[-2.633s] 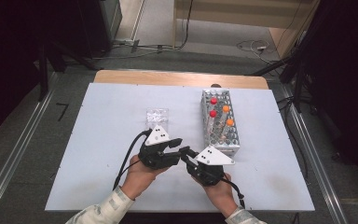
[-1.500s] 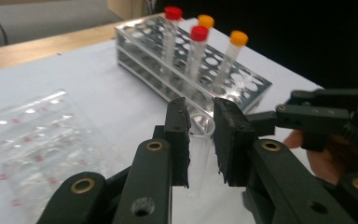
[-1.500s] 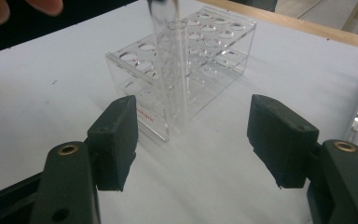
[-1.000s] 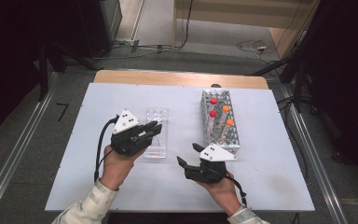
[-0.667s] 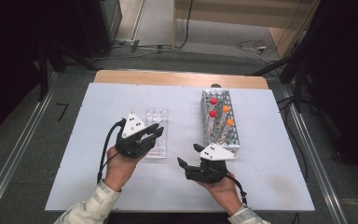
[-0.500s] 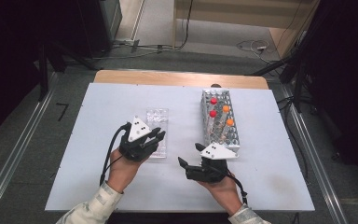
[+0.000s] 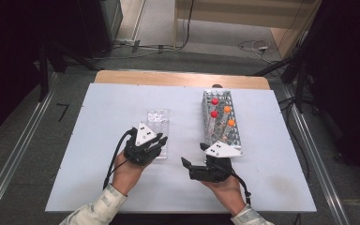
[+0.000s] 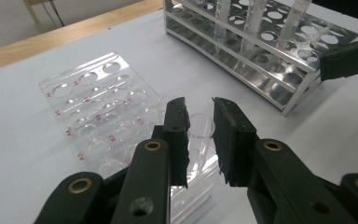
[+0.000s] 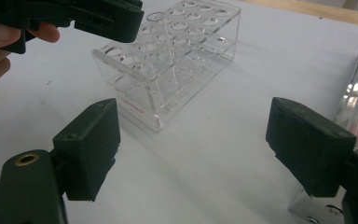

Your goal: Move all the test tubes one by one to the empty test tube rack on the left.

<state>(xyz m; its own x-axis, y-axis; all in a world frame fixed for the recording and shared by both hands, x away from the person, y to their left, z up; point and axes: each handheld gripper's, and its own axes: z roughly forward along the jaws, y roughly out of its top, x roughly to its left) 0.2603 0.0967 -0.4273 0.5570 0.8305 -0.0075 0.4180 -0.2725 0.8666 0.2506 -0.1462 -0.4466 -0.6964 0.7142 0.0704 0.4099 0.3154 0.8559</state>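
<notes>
The left gripper (image 8: 199,140) has lowered a clear tube (image 8: 200,127), clamped, into the plastic rack (image 8: 81,100); the right gripper (image 9: 191,140) has just spread wide, empty.

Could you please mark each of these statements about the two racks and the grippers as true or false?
1. The left gripper holds a clear tube at the clear plastic rack. True.
2. The right gripper grips a tube. False: its jaws have just been opening, and nothing is between them.
3. The metal rack holds capped tubes, with red and orange caps. True.
4. In the high view, the clear plastic rack stands right of the metal rack. False: it stands left of it.
</notes>
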